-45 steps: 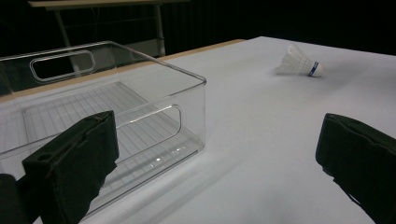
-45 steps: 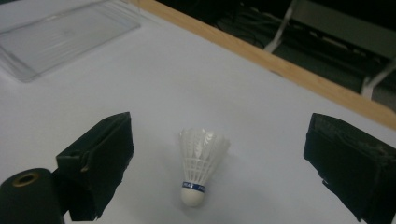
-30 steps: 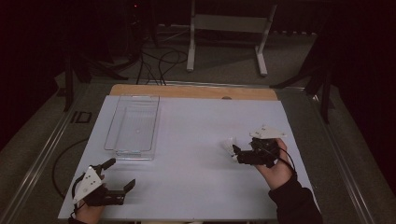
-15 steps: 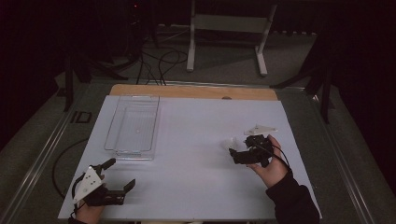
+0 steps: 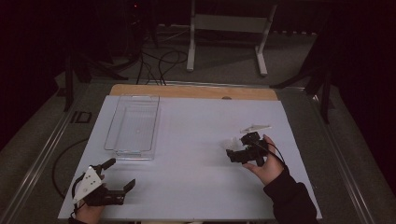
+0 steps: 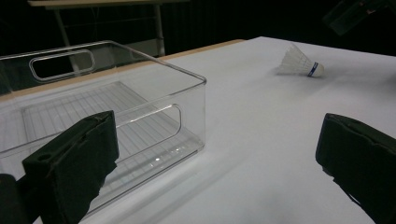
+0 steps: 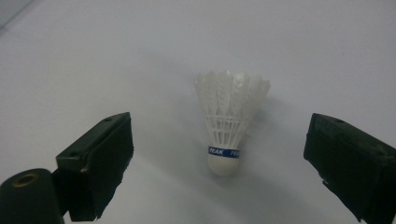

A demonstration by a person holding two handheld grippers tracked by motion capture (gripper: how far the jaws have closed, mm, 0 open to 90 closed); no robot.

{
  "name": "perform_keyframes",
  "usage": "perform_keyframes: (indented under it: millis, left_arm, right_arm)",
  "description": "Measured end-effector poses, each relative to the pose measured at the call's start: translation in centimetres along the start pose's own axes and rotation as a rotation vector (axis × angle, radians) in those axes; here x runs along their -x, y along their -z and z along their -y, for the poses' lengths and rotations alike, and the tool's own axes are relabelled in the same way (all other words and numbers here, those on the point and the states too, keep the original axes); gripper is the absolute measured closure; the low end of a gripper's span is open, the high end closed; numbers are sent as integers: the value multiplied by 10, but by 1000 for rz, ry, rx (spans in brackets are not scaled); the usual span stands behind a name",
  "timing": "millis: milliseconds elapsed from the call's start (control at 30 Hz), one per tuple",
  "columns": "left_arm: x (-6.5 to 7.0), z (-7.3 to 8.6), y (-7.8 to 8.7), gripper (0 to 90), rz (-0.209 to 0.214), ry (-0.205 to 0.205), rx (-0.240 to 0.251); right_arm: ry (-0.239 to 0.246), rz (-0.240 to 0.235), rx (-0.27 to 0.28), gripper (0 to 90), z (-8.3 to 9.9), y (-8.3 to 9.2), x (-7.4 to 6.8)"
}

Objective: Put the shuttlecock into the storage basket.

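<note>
Your right claw (image 7: 219,186), jaws spread wide, frames the white plastic shuttlecock (image 7: 229,126) lying untouched on the white bench (image 7: 140,46), cork end toward you; your left claw (image 5: 119,175) likewise gapes.

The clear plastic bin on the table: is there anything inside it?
Nothing lies inside the clear plastic bin: through its walls its ribbed bottom shows bare. The left gripper's near jaw covers one lower corner, so that spot cannot be checked. The shuttlecock lies outside, on the white table.
</note>
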State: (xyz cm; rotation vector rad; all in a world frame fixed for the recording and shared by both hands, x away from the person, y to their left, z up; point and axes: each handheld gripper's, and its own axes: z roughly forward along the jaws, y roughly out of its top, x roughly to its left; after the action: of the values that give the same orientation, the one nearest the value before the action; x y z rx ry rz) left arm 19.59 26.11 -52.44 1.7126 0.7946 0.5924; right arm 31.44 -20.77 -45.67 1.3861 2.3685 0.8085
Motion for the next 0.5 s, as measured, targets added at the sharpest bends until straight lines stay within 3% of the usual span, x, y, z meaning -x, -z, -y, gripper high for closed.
perform_keyframes:
  millis: [200,500]
  left_arm:
    - [0,0,0,0,0,1,1]
    - [0,0,0,0,2,1,4]
  right_arm:
    - [-4,-15,-58,84,2,-10,0]
    - [-76,-35,-161,88,2,-20,4]
